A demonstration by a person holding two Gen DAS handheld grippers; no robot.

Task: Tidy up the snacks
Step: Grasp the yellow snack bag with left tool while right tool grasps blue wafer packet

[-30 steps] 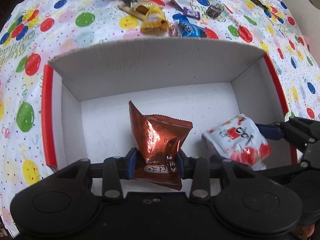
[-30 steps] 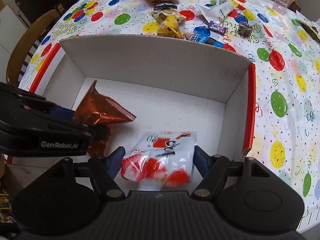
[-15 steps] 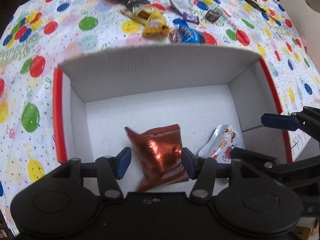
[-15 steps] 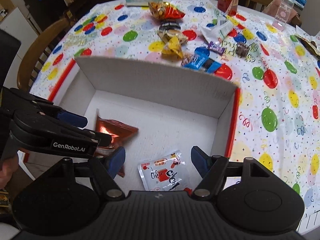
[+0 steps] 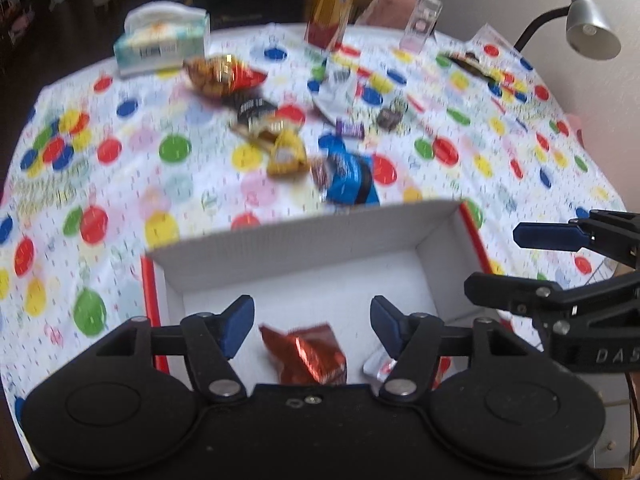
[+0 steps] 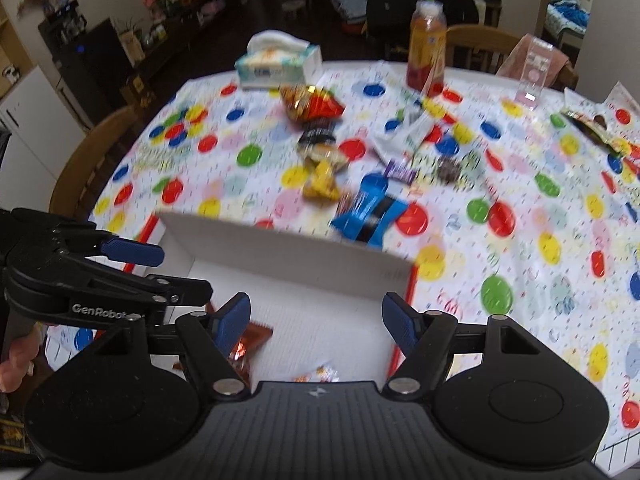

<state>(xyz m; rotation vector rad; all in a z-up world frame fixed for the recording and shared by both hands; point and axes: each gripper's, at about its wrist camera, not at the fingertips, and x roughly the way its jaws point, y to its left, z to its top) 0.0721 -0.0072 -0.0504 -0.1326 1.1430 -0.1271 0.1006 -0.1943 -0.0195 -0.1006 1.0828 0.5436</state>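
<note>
Both the left tool (image 5: 312, 320) and right tool (image 6: 316, 316) hung spread and empty above the box (image 5: 304, 240). The copper packet (image 5: 308, 356) lay inside.

A white cardboard box (image 5: 304, 240) edged in red, a copper-red foil packet (image 5: 308, 354) inside; the bench cloth (image 5: 132, 184) is dotted in red, blue, green, yellow.

The left tongs (image 5: 312, 322) gape wide and empty above a white box (image 5: 304, 240) with red edges. On the box floor at six o'clock a copper foil packet (image 5: 308, 354) lies between the blue pads (image 5: 238, 324); a white wrapper (image 5: 378, 366) peeks out beside the right pad. The right tongs (image 5: 520, 264) reach in at three o'clock, also spread. Loose snacks (image 5: 348, 176) scatter on the counter (image 5: 120, 168) toward twelve, blurred.
</note>
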